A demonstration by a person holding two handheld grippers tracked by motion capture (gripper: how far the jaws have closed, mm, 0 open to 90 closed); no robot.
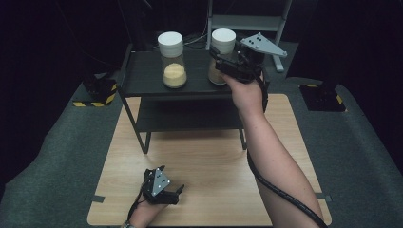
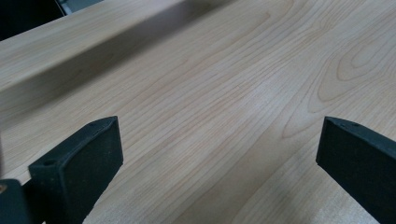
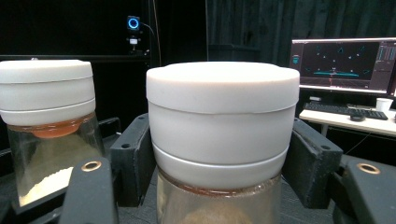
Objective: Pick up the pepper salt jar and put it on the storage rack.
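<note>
Dark curtains and grey carpet surround a pale wooden counter (image 1: pixel 204 161), on which a low black shelf rack (image 1: pixel 142 76) stands at the far end. Two glass jars with white lids sit on the rack's top shelf, each partly filled with a yellowish powder.

On the right side of that shelf, the right gripper (image 1: pixel 223 66) is clenched around the right jar (image 1: pixel 222 45). In the right gripper view its black jaws press against both sides of the jar (image 3: pixel 223 121) at the lower part of the white lid, with the glass just below them. The jar stands upright; whether its base rests on the shelf cannot be told. The person's right forearm reaches across the counter to it, and the cable hangs down along the arm.

Beside it, apart from it on the left half of the shelf, stands the left jar (image 1: pixel 172 59), upright and untouched.

Near the front edge of the counter, the left gripper (image 1: pixel 176 192) is held low in the left hand. Its jaws are spread wide with nothing between them, over bare wood.
</note>
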